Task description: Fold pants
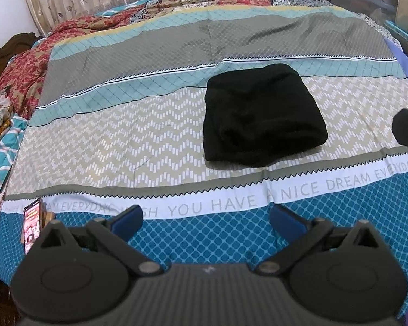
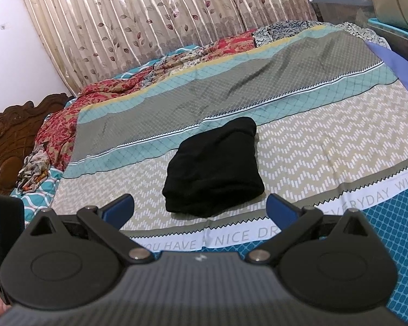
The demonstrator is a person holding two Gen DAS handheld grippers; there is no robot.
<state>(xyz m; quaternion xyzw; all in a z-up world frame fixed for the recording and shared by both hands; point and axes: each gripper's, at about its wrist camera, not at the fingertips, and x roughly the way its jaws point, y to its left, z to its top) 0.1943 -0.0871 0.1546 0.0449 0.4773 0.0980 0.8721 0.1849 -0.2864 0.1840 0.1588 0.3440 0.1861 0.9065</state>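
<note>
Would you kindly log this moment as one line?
pants: folded bundle on bedsheet | left gripper: open, empty | right gripper: open, empty

Grey capitals run along a white band of the bedsheet (image 1: 231,203), across the lower middle of the left wrist view: "EVERYDAY", then "WISH" partly hidden, "YOU HAVE A NICE DREAM EVERYDAY". In the right wrist view the same band (image 2: 231,237) shows "YOU HAVE A NICE DR", and at the right edge "EVERYDAY WISH". At lower left of the left view a phone (image 1: 33,224) glows, its screen text too small to read.
</note>
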